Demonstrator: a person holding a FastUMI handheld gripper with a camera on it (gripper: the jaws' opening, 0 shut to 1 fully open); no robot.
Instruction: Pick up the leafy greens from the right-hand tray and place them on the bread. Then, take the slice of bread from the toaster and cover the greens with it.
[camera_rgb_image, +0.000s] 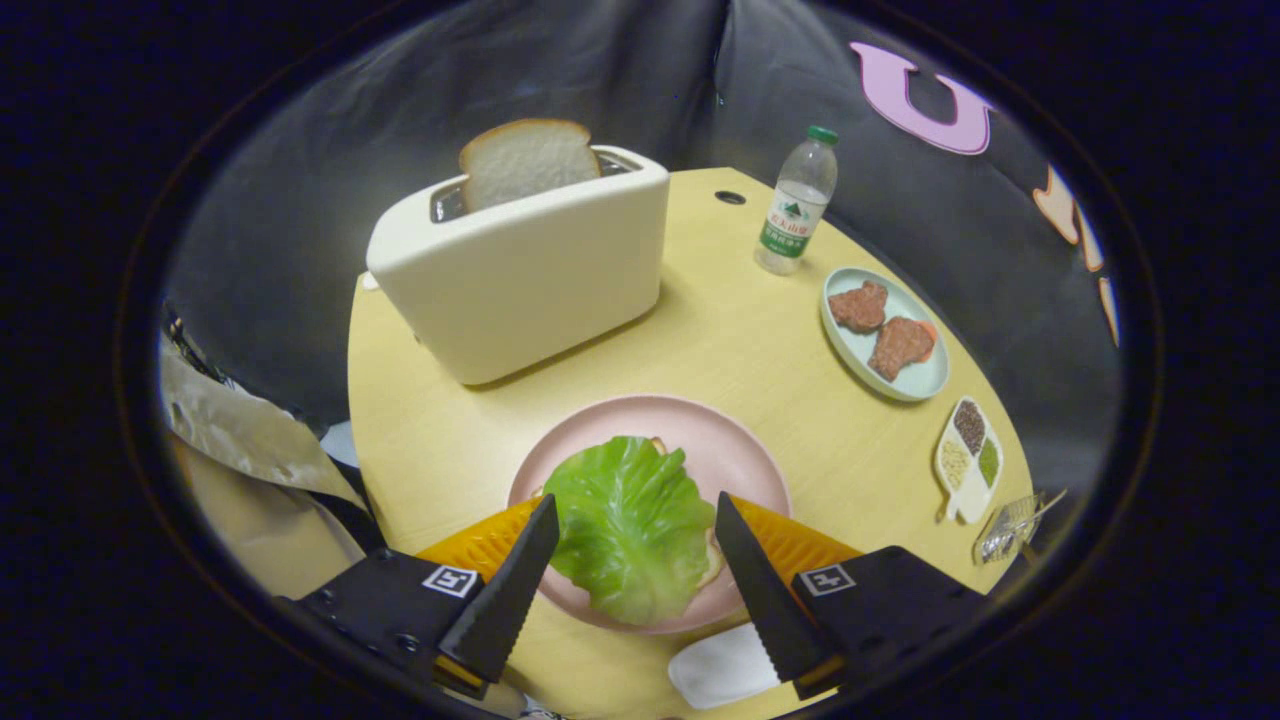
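1. The round yellow table (740, 340) carries everything and spreads out ahead of the gripper
2. The cream toaster (520, 270) stands at the far left part of the table, well beyond the fingers, with a slice of bread (527, 160) sticking upright out of its slot
3. The pink plate (720, 440) sits in the middle of the near side of the table, between the toaster and the gripper; its near rim lies between the two fingers
4. The leafy greens (632, 525) lie spread on the pink plate, covering a slice of bread whose edge (712, 568) peeks out beside the right-hand finger; the leaf sits between the fingers and just ahead of them
5. The gripper (636, 512) hangs over the near edge of the plate with its fingers spread wide, one on each side of the leaf and neither pressing on it
6. A pale blue plate (925, 380) with two brown patties (882, 325) lies off to the right, well apart from the fingers
7. A clear water bottle (797, 200) with a green cap stands upright at the far right, behind the blue plate
8. A small white divided dish (968, 460) with grains sits near the right edge of the table
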